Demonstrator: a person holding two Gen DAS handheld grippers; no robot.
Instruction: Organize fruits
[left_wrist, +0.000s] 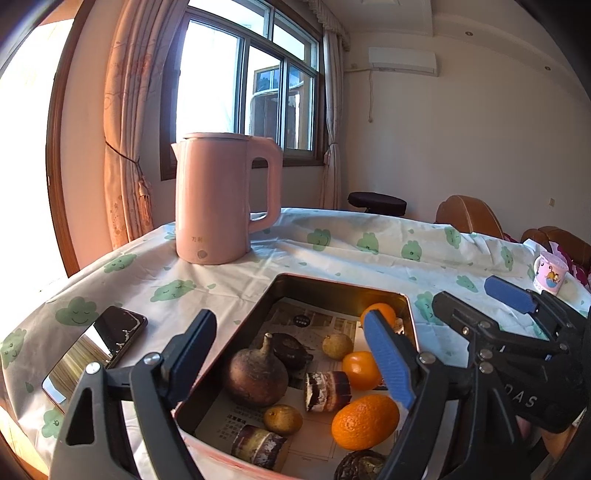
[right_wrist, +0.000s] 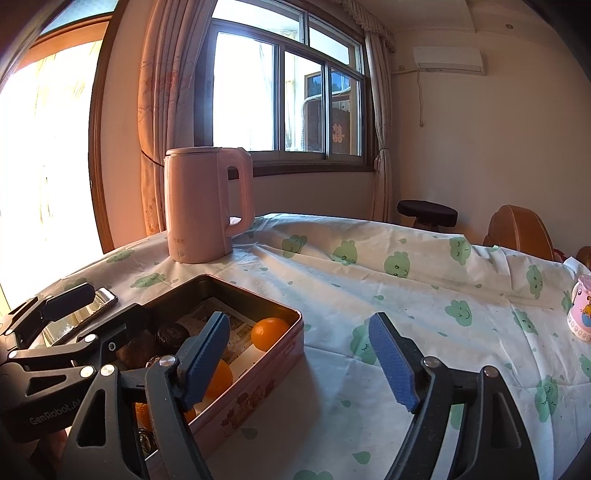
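- Left gripper (left_wrist: 291, 356): black plastic frame with triangular cut-outs in the arms; silver round-head screws at the pivots.
- Fingers (left_wrist: 388, 360): flat, faced with blue ribbed pads on black backing.
- Right gripper (right_wrist: 308, 360): same build, black frame, silver screws, blue ribbed pads (right_wrist: 393, 363).
- Markings: white lettering "GenRobot.AI" on the left unit's body as seen from the right wrist; "DAS" partly readable on the right unit's body as seen from the left wrist.

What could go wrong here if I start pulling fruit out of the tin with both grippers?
The oranges sit packed against cake rolls and a dark root, so the open left gripper may squash or nudge neighbours. The right gripper is close by; they might collide. The phone beside the tin could get knocked.
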